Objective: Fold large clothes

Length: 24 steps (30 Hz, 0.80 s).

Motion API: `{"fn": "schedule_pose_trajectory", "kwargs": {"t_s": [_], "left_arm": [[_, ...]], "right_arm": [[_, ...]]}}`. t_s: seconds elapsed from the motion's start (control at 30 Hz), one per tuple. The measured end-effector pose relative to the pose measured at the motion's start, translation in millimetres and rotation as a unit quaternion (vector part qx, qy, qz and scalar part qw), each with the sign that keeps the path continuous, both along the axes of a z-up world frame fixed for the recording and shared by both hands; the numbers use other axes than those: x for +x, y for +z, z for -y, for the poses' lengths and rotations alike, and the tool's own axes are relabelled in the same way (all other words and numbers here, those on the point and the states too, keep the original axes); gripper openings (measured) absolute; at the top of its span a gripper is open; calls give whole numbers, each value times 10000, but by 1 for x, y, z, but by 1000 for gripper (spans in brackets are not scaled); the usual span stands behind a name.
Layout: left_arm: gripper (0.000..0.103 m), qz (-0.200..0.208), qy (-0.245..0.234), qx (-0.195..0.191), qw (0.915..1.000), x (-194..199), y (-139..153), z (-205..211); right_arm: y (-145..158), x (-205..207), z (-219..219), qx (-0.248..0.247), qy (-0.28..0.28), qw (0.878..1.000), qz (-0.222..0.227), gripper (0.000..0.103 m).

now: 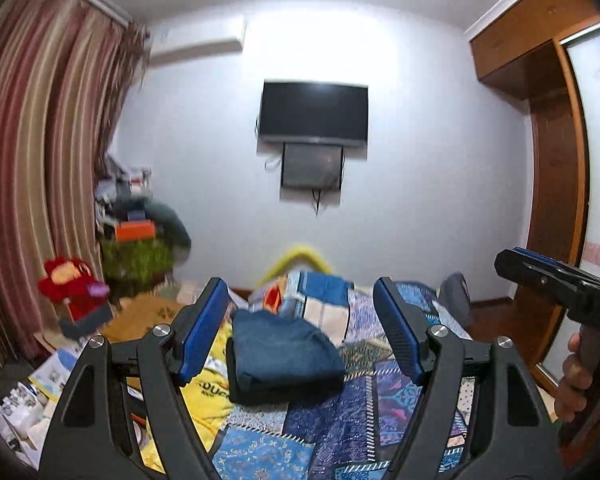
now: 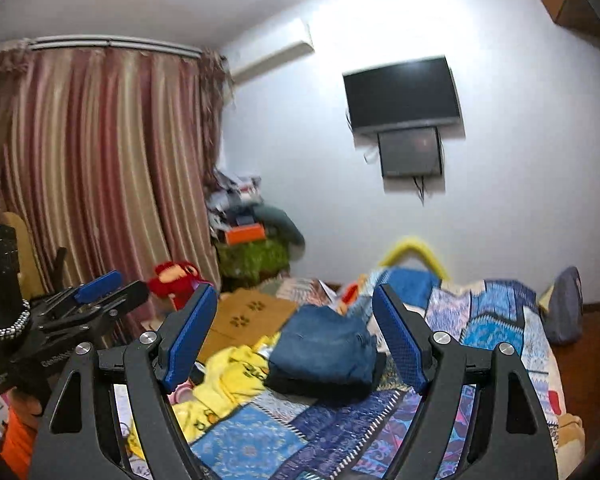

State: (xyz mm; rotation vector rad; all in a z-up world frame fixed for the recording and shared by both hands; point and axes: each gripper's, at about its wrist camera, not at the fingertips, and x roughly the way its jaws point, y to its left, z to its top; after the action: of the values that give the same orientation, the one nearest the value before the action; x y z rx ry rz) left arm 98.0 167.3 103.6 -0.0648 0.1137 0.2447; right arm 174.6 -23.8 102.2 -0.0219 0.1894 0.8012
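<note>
A folded blue denim garment [image 1: 286, 354] lies atop a black folded piece on the bed's blue patchwork quilt [image 1: 384, 404], beside a crumpled yellow printed cloth [image 2: 228, 376]. The left gripper [image 1: 302, 332] hovers above the bed, its blue-padded fingers [image 1: 202, 332] spread wide and holding nothing. The right gripper [image 2: 296, 336] likewise hangs with fingers [image 2: 402, 340] parted and empty. A dark wall-mounted television [image 1: 314, 114] hangs beyond, slightly blurred; a red plush toy [image 2: 178, 280], perhaps a monkey, sits by the striped curtain [image 2: 104, 160].
</note>
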Motion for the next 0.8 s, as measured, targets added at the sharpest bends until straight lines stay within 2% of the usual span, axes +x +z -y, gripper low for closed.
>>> {"fn": "schedule_pose_trajectory", "kwargs": {"t_s": [0.03,0.17,0.2,0.27,0.4,0.8], "left_arm": [[74,47,20,54,10000,-6,0,5],[77,202,209,113,9995,-26,-7,21],[83,208,223,58,9995,-29,-8,23],[92,232,265,-54,9994,-34,-12,25],[94,206,376,-67,9991,-37,-17,28],[95,156,402,-104,9990,-40,-27,31]], "right_arm": [[-1,-7,1,-6,-29,10000,78,78],[-8,-23,0,-28,-248,9992,296,92],[-10,-25,0,-23,-260,9993,284,98],[-14,-27,-2,-5,-361,9989,292,103],[-15,-26,-1,-4,-594,9977,335,103],[-19,-16,0,-71,-512,9987,-28,103]]}}
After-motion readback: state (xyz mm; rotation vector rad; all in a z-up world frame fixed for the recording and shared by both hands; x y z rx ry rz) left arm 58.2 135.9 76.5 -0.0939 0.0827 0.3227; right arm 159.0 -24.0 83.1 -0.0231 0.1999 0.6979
